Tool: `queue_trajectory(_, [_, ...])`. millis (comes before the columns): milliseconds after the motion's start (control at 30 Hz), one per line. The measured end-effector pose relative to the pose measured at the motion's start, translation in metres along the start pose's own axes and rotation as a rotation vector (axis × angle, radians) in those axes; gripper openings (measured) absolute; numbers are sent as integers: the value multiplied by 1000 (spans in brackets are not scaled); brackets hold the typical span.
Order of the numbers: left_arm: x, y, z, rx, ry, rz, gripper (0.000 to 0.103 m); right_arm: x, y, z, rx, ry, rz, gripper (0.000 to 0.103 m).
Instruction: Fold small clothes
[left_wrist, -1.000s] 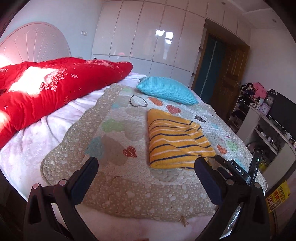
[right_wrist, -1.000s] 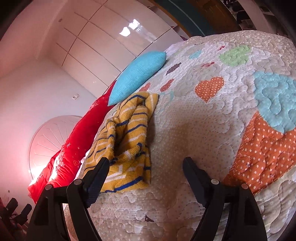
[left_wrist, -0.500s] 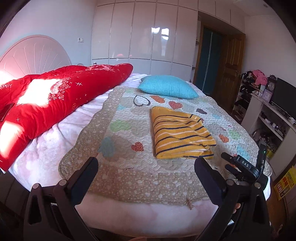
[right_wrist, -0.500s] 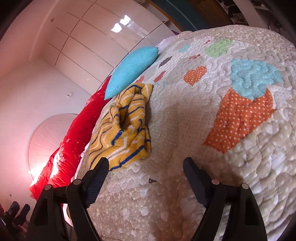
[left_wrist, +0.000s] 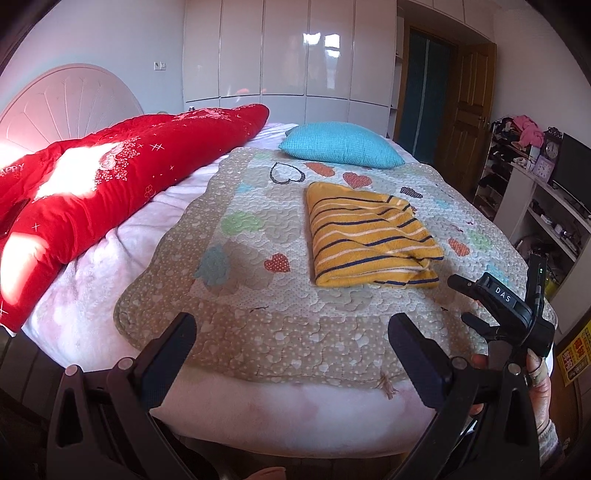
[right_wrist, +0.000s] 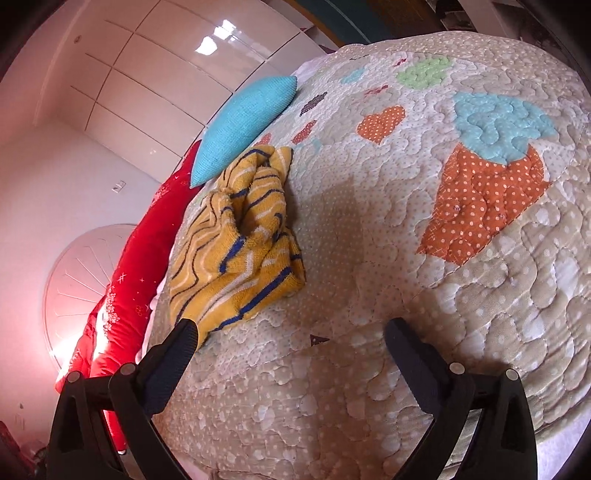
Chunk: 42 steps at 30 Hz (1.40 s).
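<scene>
My left gripper hangs over the near edge of the bed, its jaws spread wide with nothing between them. The folded top, yellow with dark and white stripes, lies ahead of it and a little to the right, well apart from both fingertips, flat on the quilt with its hearts and coloured patches. Beyond the top a blue pillow rests at the quilt's far end, and a red duvet is bunched along the left side of the bed.

My right gripper shows at the right of the left wrist view, held in my hand, just off the near right corner of the top and apart from it. In its own view the right gripper is released too: its jaws have just been opening and stand at their widest, with only bare quilt between them. There the top sits up and to the left of the gap, its open, rumpled side turned toward me. Its near corner comes down just beside the tip of the left finger; I cannot tell whether the two touch. The right finger is well clear of the cloth. The pillow lies past the top, and the duvet runs along the far left.
</scene>
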<state>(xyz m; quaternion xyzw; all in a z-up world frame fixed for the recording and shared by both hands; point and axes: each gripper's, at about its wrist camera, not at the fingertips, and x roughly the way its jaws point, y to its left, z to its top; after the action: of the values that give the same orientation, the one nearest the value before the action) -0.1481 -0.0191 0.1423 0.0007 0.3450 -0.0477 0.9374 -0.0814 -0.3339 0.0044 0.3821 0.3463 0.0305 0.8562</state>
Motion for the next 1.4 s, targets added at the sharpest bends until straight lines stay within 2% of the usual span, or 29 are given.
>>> queue_trajectory(133, [5, -3, -3, 10, 19, 10, 103, -2, 2, -6, -13, -26, -5, 102])
queue_trajectory(400, [10, -10, -9, 34, 36, 32, 103, 0, 8, -9, -89, 15, -29, 102])
queue_trajectory(567, [9, -12, -10, 46, 33, 46, 103, -10, 27, -15, -153, 15, -141, 103])
queue_trajectory(833, [9, -12, -12, 44, 30, 41, 103, -42, 68, -27, -351, -116, -301, 103])
queue_trajectory(1067, [13, -10, -15, 35, 44, 40, 103, -48, 90, -39, -484, -156, -365, 103])
queue_trajectory(1400, [26, -2, -22, 9, 89, 33, 103, -38, 94, -49, -536, -127, -398, 103])
